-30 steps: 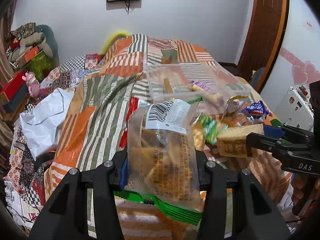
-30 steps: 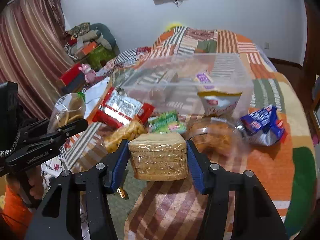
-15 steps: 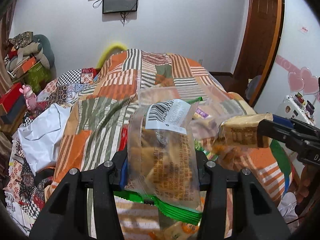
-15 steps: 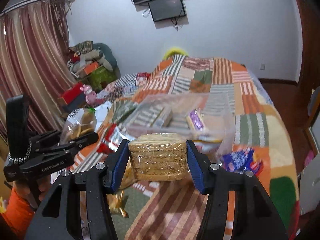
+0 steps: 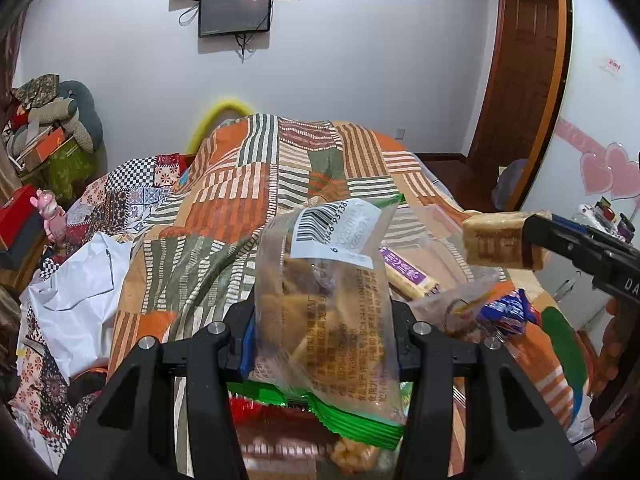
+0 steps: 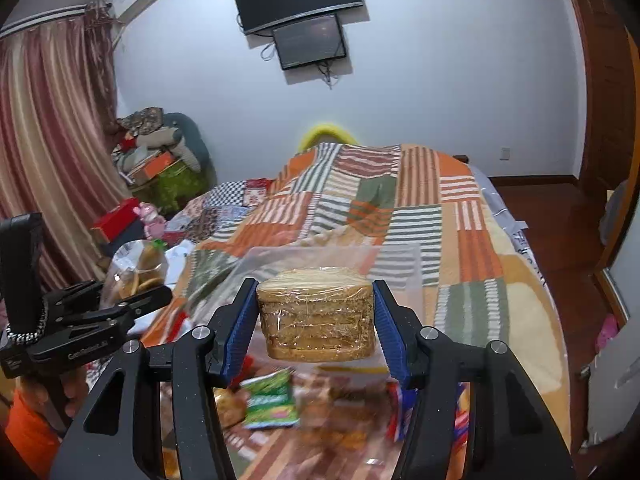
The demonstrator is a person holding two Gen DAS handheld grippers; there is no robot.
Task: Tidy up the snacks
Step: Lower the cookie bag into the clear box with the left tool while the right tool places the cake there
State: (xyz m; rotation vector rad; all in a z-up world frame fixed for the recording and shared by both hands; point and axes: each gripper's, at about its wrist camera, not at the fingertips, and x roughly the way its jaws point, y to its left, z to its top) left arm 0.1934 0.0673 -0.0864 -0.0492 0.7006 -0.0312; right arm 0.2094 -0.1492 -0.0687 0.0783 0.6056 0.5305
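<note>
My left gripper is shut on a clear bag of golden snacks with a barcode label and a green bottom seam, held up above the bed. My right gripper is shut on a wrapped block of sliced cake, also lifted. In the left wrist view that cake block hangs at the right in the right gripper. In the right wrist view the left gripper holds the snack bag at the left. A clear plastic bin lies on the bed behind the cake, with a purple-labelled bar in it.
Loose snack packs lie on the patchwork blanket below: a green pack, a blue pack. A white plastic sheet lies at the bed's left. Clutter and a red box stand by the curtain; a person's hand holds the left gripper.
Both grippers rose and moved forward with their loads still gripped. The snacks on the bed dropped lower in both views; the wall screens came into view.
</note>
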